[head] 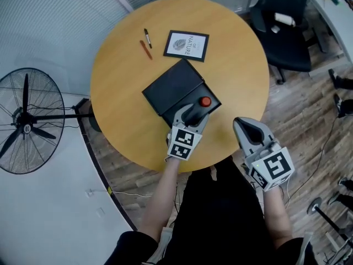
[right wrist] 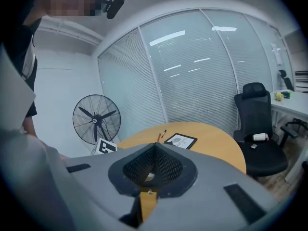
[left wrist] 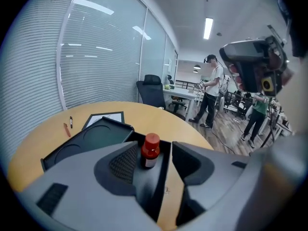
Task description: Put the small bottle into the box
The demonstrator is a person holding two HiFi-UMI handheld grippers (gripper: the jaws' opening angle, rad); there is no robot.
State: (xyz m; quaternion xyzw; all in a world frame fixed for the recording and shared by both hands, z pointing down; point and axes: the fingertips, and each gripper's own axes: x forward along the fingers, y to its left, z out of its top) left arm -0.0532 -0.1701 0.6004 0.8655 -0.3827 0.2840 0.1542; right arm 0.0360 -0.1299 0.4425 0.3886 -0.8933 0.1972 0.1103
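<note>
Round wooden table (head: 121, 93) bears black box (head: 174, 87), framed card (head: 186, 45), two pens (head: 146, 43)

Table (head: 118, 93): 1.
On it: 1 box (head: 174, 90), 1 bottle (head: 205, 101), 1 card (head: 186, 45).
Pens: 2, black pen (head: 148, 38) and red pen (head: 145, 49).
Beside table: 1 fan (head: 25, 123), 1 chair (head: 284, 32).
Grippers: 2, left gripper (head: 192, 112) and right gripper (head: 243, 124).
Background people: 2, person in white (left wrist: 210, 93) and person in green (left wrist: 257, 113).

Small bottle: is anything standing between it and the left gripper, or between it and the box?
Nothing visible does. The small bottle stands upright, in line with the gap between the parted jaws of the left gripper, right at the open box; whether it already sits inside is unclear.
</note>
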